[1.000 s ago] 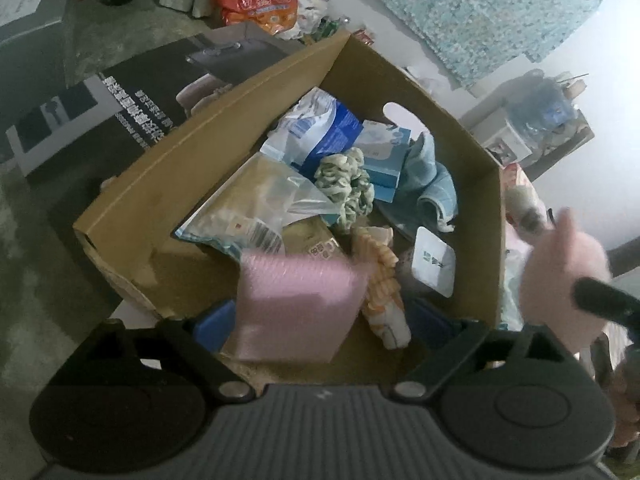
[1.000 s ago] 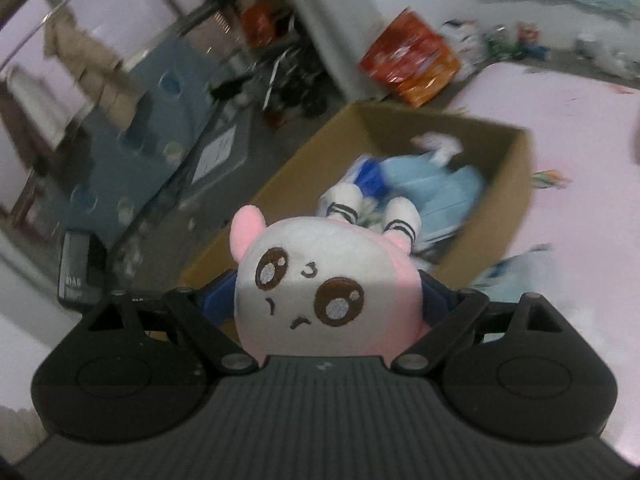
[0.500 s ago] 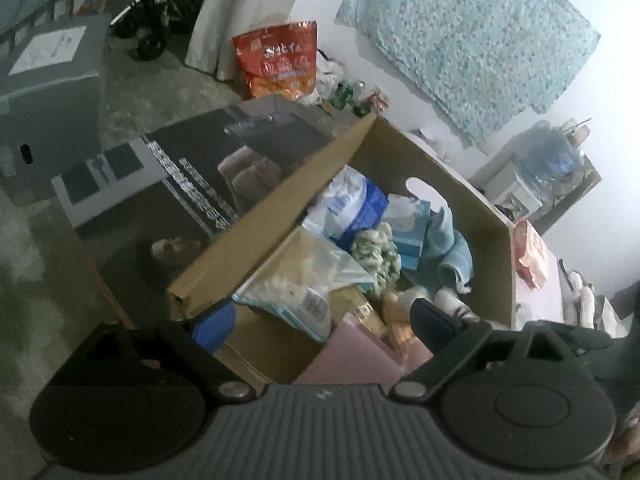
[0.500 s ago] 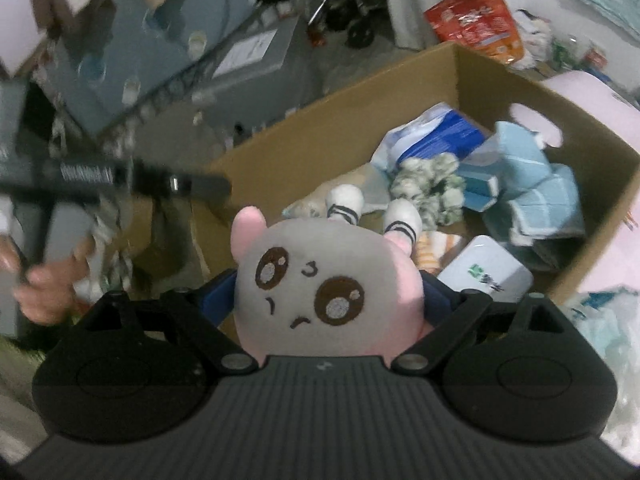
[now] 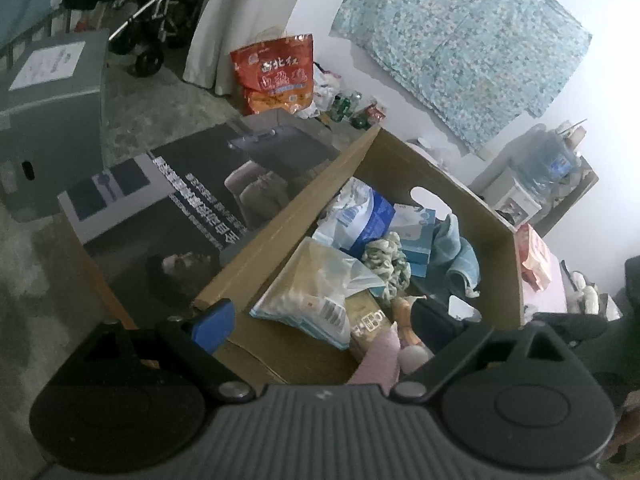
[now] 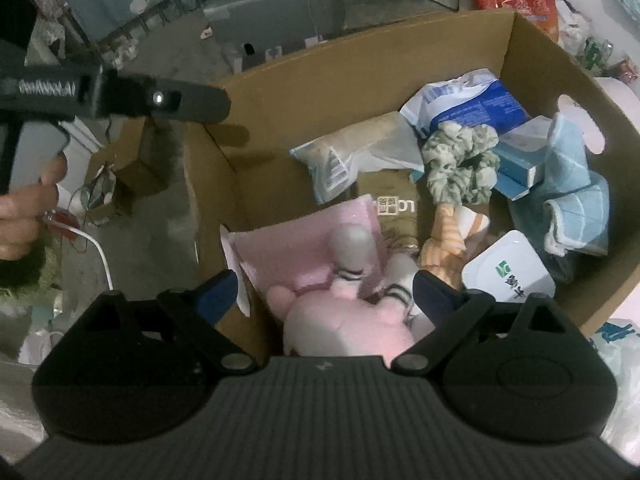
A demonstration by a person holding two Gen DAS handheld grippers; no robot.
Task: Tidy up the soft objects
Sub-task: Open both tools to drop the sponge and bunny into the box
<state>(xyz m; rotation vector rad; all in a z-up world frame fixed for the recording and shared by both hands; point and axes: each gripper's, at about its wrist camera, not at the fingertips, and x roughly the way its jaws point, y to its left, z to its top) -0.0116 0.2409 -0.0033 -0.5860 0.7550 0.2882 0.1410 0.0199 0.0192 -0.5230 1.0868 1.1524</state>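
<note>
A cardboard box [image 6: 360, 80] holds soft things: a pink cloth [image 6: 296, 248], a pink and white plush toy [image 6: 352, 320], a green scrunchie [image 6: 460, 164], a blue towel [image 6: 572, 200] and an orange striped item [image 6: 444, 236]. My right gripper [image 6: 324, 288] is open just above the plush toy, which lies loose in the box below it. My left gripper [image 5: 320, 316] is open and empty, above the box's near left edge [image 5: 280, 240]. It also shows in the right wrist view [image 6: 120, 96] at upper left. The pink cloth [image 5: 380, 360] peeks out in the left wrist view.
The box also holds plastic packets [image 6: 352, 152], a blue and white bag [image 6: 468, 100], a tissue pack [image 6: 520, 160] and a white case [image 6: 508, 268]. A printed dark carton [image 5: 192, 200] lies left of the box. A red bag [image 5: 276, 76] stands on the floor behind.
My right gripper opened and the plush toy dropped into the box on the pink cloth. My left gripper let go of the pink cloth and drew back to the left.
</note>
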